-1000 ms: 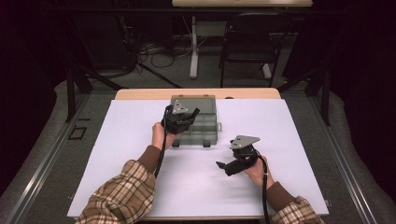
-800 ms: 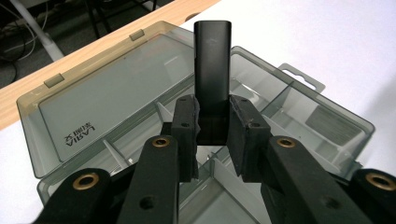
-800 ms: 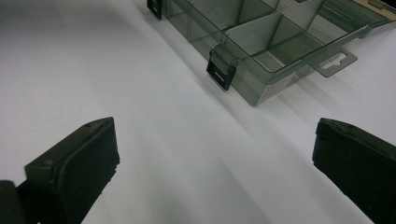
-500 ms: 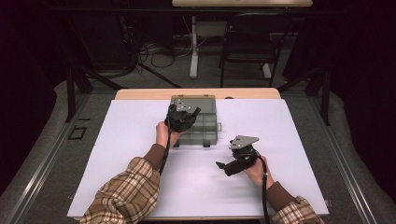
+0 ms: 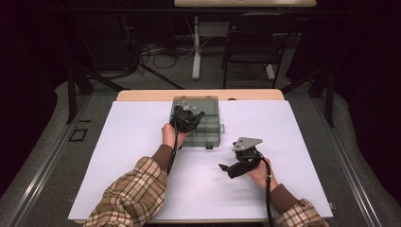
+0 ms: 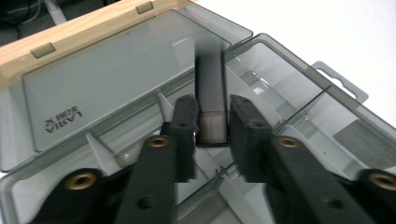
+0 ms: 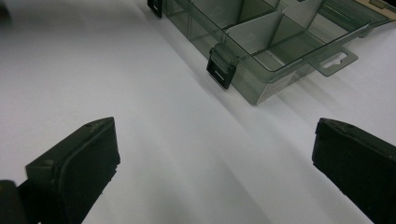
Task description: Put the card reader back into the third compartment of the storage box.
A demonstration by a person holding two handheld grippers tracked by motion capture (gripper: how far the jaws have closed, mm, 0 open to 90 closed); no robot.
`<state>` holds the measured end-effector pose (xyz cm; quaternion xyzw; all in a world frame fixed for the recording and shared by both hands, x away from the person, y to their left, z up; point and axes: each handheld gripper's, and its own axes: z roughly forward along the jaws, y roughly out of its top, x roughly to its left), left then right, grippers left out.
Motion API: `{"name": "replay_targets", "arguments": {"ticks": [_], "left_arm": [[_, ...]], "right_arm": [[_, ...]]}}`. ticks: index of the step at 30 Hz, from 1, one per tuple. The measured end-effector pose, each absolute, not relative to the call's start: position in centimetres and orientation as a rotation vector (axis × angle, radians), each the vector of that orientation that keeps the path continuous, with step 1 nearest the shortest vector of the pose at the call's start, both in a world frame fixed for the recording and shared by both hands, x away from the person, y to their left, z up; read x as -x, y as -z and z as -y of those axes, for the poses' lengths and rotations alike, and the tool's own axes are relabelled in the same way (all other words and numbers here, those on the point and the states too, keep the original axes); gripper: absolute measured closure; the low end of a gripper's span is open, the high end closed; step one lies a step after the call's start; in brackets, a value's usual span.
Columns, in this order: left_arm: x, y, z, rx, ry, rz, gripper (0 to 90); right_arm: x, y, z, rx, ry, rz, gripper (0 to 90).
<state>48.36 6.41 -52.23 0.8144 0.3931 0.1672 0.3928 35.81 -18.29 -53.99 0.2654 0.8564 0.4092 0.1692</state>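
A smoky grey compartment box point(image 5: 212, 133) lies with its lid point(image 5: 194, 101) thrown back at the far middle of the white sheet. My left gripper point(image 5: 191, 118) hangs over the box's left part, pointing down into it. In the left gripper view a dark narrow divider piece point(image 6: 210, 79) stands upright between the pads of the left gripper point(image 6: 213, 100). Its jaws have just been opening and the pads sit beside the piece without clamping it. My right gripper point(image 5: 225, 169) rests on the sheet at the front right, jaws wide apart, aimed at the box point(image 7: 261, 46).
The box's black latch point(image 7: 220, 70) and hang tab point(image 7: 334, 60) face my right gripper. The wooden table edge point(image 5: 142, 95) runs behind the lid. Chairs, table legs and cables stand on the dark floor beyond.
My left hand has shifted slightly right and lower over the box. The right hand has kept still.
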Motion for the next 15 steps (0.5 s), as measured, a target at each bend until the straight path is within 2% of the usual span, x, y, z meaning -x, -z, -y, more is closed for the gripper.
{"name": "replay_targets", "arguments": {"ticks": [3,6,8,10,15], "left_arm": [[-48.2,51.8,-6.7,-2.049,-0.402,-0.991,45.9],[-47.8,51.3,-7.0,-2.038,-0.399,-0.974,32.0],[-47.5,51.2,-7.3,-2.048,-0.403,-0.938,27.7],[-47.3,51.2,-7.7,-2.056,-0.394,-0.916,19.8],[-46.9,51.4,-8.7,-2.050,-0.401,-0.896,13.9]], "right_arm": [[-35.8,53.9,18.3,-0.750,-1.162,-2.433,0.0],[-35.8,53.9,18.3,-0.747,-1.162,-2.434,0.0],[-35.8,54.0,18.3,-0.750,-1.165,-2.433,0.0],[-35.8,54.0,18.4,-0.751,-1.166,-2.432,0.0],[-35.8,54.0,18.3,-0.744,-1.162,-2.431,0.0]]}}
